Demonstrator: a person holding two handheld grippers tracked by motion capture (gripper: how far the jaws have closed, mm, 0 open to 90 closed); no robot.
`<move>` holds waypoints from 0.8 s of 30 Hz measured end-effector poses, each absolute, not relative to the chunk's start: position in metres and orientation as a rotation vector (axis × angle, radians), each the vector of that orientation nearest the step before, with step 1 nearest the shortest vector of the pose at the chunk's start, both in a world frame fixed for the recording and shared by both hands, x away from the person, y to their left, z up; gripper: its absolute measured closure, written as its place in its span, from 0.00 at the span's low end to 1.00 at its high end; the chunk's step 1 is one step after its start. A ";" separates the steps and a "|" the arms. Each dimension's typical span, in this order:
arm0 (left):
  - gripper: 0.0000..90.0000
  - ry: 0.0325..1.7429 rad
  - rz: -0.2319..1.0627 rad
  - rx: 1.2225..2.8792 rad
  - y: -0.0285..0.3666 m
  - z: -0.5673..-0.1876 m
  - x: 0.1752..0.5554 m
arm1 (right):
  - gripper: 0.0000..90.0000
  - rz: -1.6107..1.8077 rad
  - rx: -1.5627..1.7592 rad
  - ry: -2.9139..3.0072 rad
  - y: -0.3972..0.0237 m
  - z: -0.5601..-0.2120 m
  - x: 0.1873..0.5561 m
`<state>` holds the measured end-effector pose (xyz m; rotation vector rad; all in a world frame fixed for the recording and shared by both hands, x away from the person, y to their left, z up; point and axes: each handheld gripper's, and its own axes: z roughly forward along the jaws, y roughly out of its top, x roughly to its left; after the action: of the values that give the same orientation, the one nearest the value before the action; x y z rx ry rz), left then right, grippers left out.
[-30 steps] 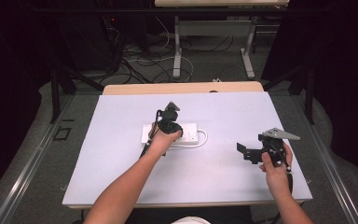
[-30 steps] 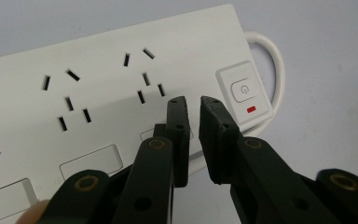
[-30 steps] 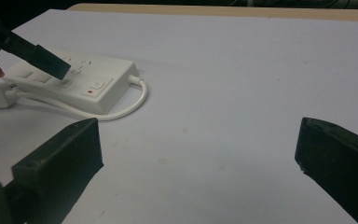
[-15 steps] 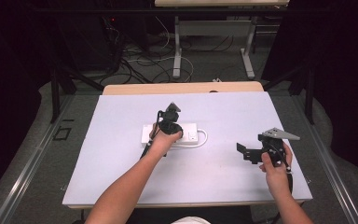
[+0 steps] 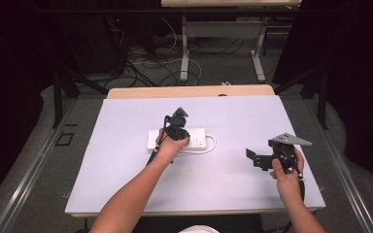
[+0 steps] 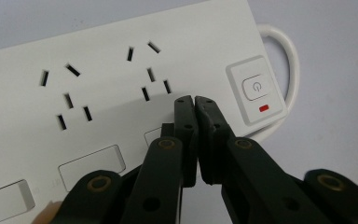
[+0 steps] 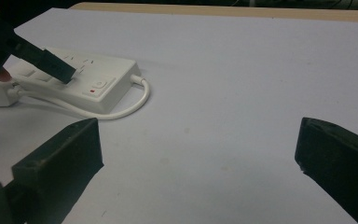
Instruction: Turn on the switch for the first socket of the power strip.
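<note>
A white power strip (image 5: 177, 139) lies near the middle of the pale table (image 5: 126, 184), its long side running from nine o'clock to three o'clock in the high view. Its white cable (image 5: 209, 145) leaves the three o'clock end and loops back along the near edge.

The left gripper (image 5: 177, 127) stands right over the strip, tips pointing down onto its top face. In the left gripper view its jaws are clenched, tip against tip with nothing between them, having just finished closing. The closed tips (image 6: 194, 103) sit on or just above the strip's white face; whether they actually touch it cannot be told. From those tips the nearest group of socket slots (image 6: 150, 70) lies at about eleven o'clock, and the power button (image 6: 254, 87) with its red indicator mark (image 6: 263, 108) lies close by at about two o'clock. Blank rectangular covers (image 6: 91, 165) run along the strip's near edge at about eight o'clock from the tips.

The right gripper (image 5: 260, 159) is held well apart from the strip, towards four o'clock of it in the high view, above bare table. In the right gripper view its jaws are released, spread wide with only table surface between them, and the power strip (image 7: 81, 81) lies far off at about ten o'clock, with the left gripper (image 7: 58, 67) resting over it.
</note>
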<state>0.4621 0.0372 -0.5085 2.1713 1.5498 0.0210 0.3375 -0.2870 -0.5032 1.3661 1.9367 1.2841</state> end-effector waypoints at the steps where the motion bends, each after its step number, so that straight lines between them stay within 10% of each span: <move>1: 0.98 1.549 0.021 2.173 0.037 -0.508 0.462 | 0.00 1.285 1.366 1.937 -0.287 -0.503 0.338; 24: 1.00 1.513 0.028 2.181 0.036 -0.512 0.461 | 0.00 1.291 1.370 1.932 -0.286 -0.504 0.339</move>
<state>0.4608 0.0358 -0.5116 2.1809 1.5133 0.0275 0.3387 -0.2857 -0.5044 1.3699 1.9324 1.2906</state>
